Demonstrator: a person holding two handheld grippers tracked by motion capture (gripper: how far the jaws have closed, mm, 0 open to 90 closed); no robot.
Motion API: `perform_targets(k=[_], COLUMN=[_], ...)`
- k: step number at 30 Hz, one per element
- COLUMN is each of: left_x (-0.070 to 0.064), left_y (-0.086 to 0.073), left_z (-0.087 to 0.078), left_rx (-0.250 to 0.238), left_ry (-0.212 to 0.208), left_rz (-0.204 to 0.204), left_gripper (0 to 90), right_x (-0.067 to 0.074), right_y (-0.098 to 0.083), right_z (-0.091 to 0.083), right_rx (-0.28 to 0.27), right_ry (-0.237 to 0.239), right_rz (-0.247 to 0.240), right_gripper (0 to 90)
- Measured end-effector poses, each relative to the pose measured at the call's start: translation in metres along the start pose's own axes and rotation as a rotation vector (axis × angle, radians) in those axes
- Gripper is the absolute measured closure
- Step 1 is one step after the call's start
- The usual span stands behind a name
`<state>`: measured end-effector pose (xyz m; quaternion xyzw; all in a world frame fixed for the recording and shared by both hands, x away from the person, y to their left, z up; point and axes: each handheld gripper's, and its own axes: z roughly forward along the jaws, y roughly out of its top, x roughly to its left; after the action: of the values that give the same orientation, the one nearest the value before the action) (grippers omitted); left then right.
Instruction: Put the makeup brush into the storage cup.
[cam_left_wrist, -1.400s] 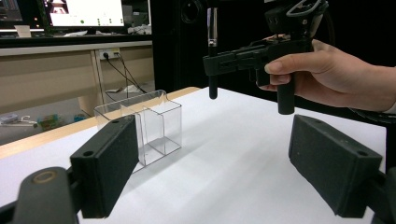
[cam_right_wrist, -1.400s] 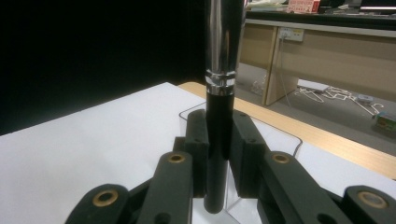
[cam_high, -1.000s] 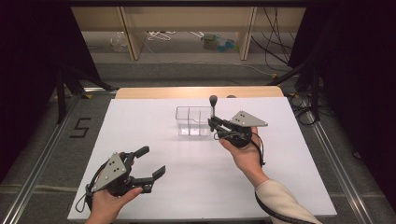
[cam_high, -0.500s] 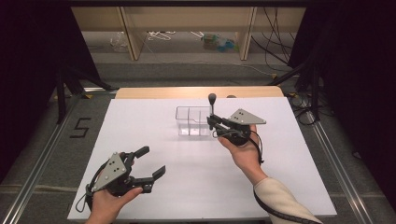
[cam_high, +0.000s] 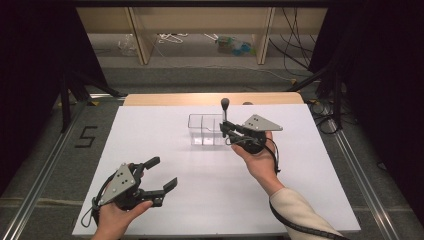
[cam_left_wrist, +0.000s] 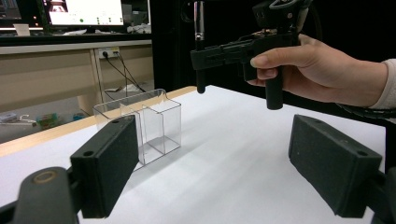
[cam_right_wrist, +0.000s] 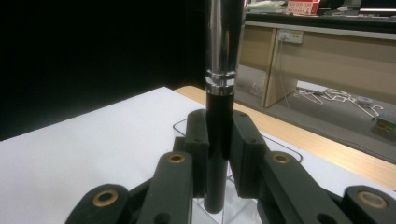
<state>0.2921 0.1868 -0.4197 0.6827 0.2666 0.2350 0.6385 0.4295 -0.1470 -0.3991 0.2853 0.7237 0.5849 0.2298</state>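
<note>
My right gripper (cam_high: 226, 130) is shut on a slim black and silver rod (cam_high: 225, 111) and holds it upright. The rod's lower black end hangs just above the right end of a clear two-compartment box (cam_high: 202, 132) on the white table. In the right gripper view the pads (cam_right_wrist: 245, 149) clamp the rod (cam_right_wrist: 220, 116) over the box rim (cam_right_wrist: 285, 151). My left gripper (cam_high: 164, 173) hovers open near the table's front left with nothing between its jaws. Its view looks past wide-apart pads (cam_left_wrist: 109, 161) at the box (cam_left_wrist: 144, 123), the rod (cam_left_wrist: 200, 56) and the right gripper (cam_left_wrist: 208, 53).
The white table top (cam_high: 165, 135) has a wooden strip (cam_high: 165, 99) along its far edge. Beyond it stand wooden shelf legs (cam_high: 137, 35), with cables and small items on the floor. A "5" mark (cam_high: 86, 136) lies on the floor at the left.
</note>
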Motion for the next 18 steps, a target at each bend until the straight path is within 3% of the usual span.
perform_targets(k=[18], left_x=[-0.0003], left_y=[-0.0005], left_z=[-0.0006], left_rx=[0.001], left_ry=[0.002], left_rz=[-0.006], left_gripper=[16.0], right_x=[-0.0041], right_y=[0.0029], right_z=[0.0056], right_rx=[-0.005], right_ry=[-0.009], right_rz=[0.003], right_gripper=[79.4])
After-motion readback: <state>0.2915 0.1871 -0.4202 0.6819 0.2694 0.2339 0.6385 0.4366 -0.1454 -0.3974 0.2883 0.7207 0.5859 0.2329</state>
